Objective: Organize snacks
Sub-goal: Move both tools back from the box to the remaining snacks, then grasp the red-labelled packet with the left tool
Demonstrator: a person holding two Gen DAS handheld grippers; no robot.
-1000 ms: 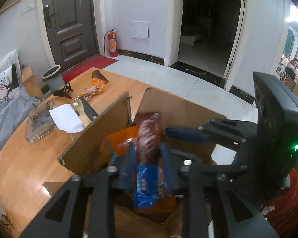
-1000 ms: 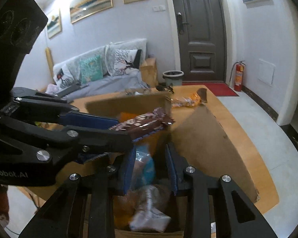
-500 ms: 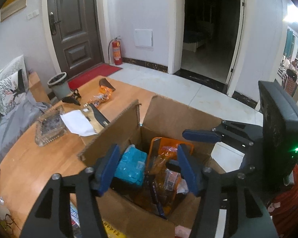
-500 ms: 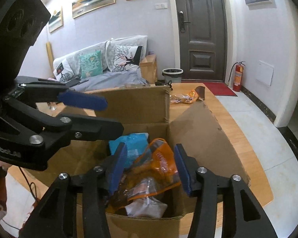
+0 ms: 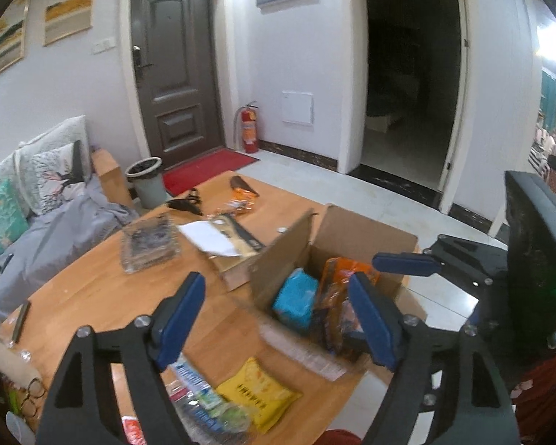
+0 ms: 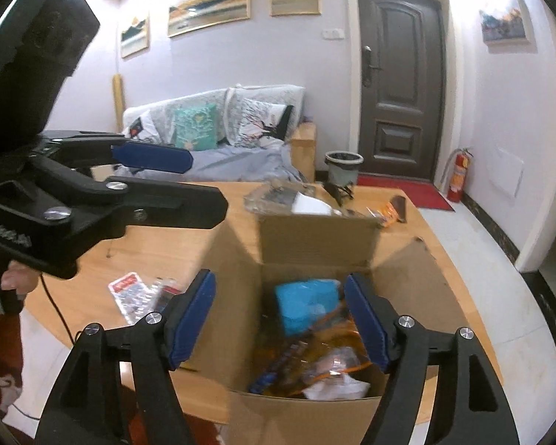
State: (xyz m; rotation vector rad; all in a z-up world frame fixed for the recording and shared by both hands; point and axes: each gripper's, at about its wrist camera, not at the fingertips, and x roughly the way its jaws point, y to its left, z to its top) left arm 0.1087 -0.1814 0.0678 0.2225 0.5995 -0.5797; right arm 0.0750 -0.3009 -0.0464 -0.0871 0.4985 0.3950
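An open cardboard box (image 5: 356, 233) (image 6: 315, 239) stands on the wooden table (image 5: 103, 289). It holds a teal packet (image 6: 305, 302) (image 5: 294, 298), orange bags (image 6: 326, 363) (image 5: 346, 270) and other snacks. My left gripper (image 5: 276, 320) is open and empty, above the table left of the box. My right gripper (image 6: 283, 322) is open and empty, above the box's near side. A yellow snack bag (image 5: 257, 395) and blue-white packets (image 5: 200, 396) lie loose on the table near the front. A red-white packet (image 6: 129, 293) lies left of the box.
A glass ashtray (image 5: 148, 243), white paper (image 5: 207, 237), a black-and-tan packet (image 5: 241, 235), an orange wrapper (image 5: 241, 204) and a black object (image 5: 185, 204) lie on the table's far side. A bin (image 5: 146, 181) and sofa (image 5: 37, 215) stand beyond. The table edge (image 6: 474, 296) runs right of the box.
My left gripper let go of the brown-and-blue biscuit pack into the box, opened and rose back to the left. My right gripper opened wider and pulled back above the box.
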